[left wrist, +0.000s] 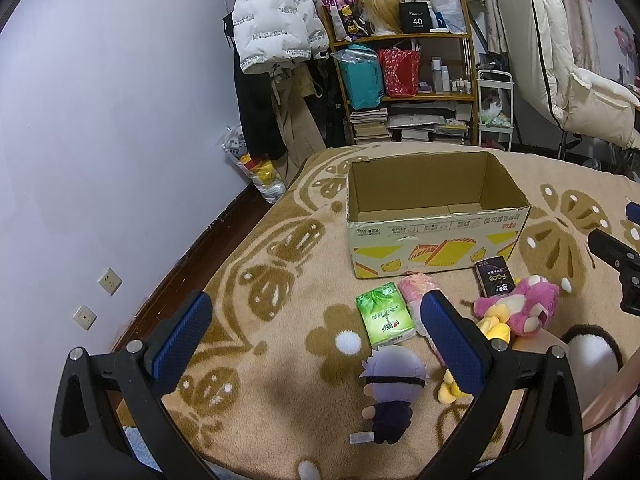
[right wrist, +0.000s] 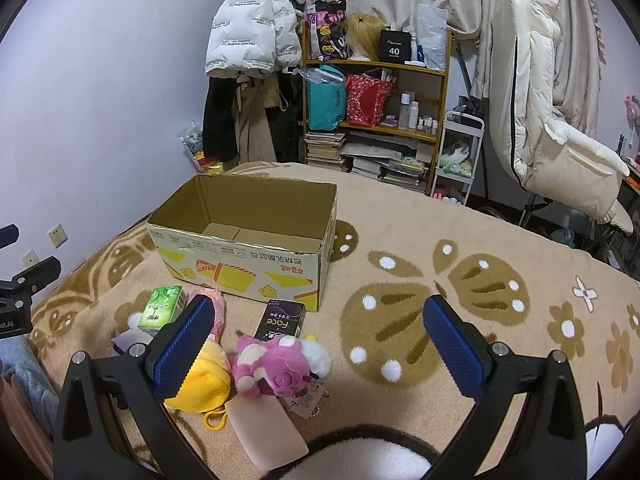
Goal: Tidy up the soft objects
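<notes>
Plush toys (right wrist: 276, 364) lie on the bed just in front of the empty box (right wrist: 248, 240), nearer the left tool (left wrist: 316, 344); both it and the right tool (right wrist: 316, 344) gape apart, holding nothing.

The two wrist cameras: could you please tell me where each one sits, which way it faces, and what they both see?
Left wrist: behind the open left gripper, looking forward-right over the grey-haired doll to the cardboard box; the right gripper's edge shows at right.
Right wrist: behind the open right gripper, looking forward-left over the pink plush to the box; the left gripper's edge shows at left.
Shared: box, green tissue pack, pink plush, shelf.
</notes>
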`<state>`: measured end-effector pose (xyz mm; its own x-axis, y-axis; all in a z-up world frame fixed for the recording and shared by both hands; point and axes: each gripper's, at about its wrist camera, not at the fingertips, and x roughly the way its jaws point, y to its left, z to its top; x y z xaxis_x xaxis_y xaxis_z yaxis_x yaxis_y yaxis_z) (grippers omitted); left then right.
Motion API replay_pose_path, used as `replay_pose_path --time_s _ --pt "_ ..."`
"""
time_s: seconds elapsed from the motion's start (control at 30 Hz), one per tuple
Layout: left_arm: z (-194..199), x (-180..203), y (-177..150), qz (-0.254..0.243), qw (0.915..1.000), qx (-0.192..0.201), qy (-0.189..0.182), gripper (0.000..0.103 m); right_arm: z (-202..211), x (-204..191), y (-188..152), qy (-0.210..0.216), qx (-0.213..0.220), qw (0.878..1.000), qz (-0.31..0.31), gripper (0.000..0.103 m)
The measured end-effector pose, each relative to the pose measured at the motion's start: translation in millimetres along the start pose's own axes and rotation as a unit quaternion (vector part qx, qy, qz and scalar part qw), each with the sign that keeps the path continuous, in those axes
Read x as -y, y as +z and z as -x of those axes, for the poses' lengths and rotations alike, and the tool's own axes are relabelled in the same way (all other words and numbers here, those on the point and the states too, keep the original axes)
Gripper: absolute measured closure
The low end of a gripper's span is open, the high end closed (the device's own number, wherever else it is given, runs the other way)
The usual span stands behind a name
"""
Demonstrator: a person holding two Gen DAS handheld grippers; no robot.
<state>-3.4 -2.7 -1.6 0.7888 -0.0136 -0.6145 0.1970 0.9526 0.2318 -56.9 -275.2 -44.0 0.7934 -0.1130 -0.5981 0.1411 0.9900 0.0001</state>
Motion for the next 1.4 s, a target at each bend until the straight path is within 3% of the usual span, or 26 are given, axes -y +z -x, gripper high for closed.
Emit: replay_pose_path --time_s 0.27,0.6,1.03,1.4 --pt "-7 -2 1 0.004 0.9998 -0.019 -0.008 0.0 0 -5 -1 -0.002 -0.006 1.0 0.003 0.0" --pt "-45 -6 1 0.032 0.9939 -0.101 -0.029 0.0 -33 0 4 0.045 -0.066 0.995 -0.051 0.0" --pt "-96 11 -18 0.025 0.978 -0.202 -0.044 0.0 -83 10 -16 0.08 -0.162 0.975 -0.127 0.002" --pt "-122 32 -34 0.017 0.9647 -0.256 -0.059 0.0 -110 1 -27 0.096 -0.209 0.966 -0.12 0.007"
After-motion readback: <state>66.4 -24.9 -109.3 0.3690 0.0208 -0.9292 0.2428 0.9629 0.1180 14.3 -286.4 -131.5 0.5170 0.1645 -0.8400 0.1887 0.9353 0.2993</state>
